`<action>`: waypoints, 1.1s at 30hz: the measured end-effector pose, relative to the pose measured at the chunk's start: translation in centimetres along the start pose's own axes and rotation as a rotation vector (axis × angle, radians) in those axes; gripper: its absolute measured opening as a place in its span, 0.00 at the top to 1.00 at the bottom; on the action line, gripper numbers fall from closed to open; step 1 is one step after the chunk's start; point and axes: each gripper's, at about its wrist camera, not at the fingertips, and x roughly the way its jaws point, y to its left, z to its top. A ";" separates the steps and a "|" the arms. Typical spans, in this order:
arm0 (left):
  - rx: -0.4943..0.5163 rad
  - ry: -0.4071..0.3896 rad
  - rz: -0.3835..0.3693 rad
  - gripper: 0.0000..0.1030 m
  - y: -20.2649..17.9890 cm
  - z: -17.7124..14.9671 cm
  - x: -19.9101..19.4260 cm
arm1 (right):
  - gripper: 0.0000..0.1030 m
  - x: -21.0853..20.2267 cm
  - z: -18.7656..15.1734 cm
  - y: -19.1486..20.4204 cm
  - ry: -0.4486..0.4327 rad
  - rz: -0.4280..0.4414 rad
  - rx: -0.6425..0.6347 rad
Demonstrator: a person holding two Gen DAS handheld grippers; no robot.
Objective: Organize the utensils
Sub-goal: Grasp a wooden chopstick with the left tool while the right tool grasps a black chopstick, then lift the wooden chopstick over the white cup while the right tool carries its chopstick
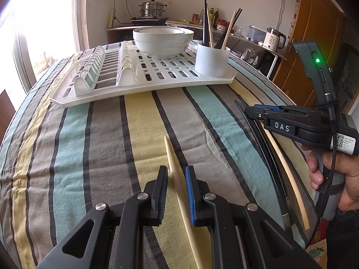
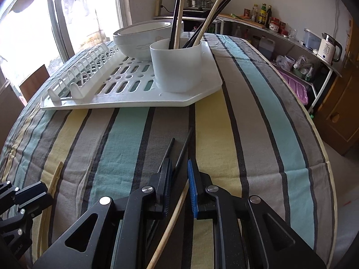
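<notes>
Nearest my left cam: left gripper (image 1: 176, 179), jaws apart, w/ a light wooden chopstick (image 1: 174, 168) lying btwn the fingers on the striped tablecloth (image 1: 101, 145). I see gaps on both sides of the stick, so pads aren't pressing it. Its tip points toward the rack.

Right cam: right gripper (image 2: 180, 174) sits low over the cloth, jaws only narrowly apart. A black chopstick (image 2: 182, 154) runs up btwn the fingers; a 2nd black one (image 2: 167, 152) lies just beside the left finger. Can't tell whether the pads actually press the middle stick. Another wooden chopstick (image 2: 172, 224) passes under the gripper, slanting toward the near edge. From the left cam I see a person's hand (image 1: 332, 172) around that gripper's handle, near the table's right edge, w/ the black sticks and the pale one curving beneath it.

Farther back, a white dish rack tray (image 1: 157, 85) rests on the cloth. On it: stacked white bowls (image 1: 163, 40) and, at the right corner, a white utensil cup (image 1: 212, 60) holding several black and wooden chopsticks upright, leaning. Kitchen shelf behind w/ a steel steamer pot (image 1: 152, 9) and white kettle (image 1: 273, 39).
</notes>
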 end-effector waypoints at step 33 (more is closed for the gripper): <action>0.002 -0.118 -0.050 0.95 0.4 4.7 -3.7 | 0.94 -5.6 2.9 -1.7 -0.165 0.220 0.088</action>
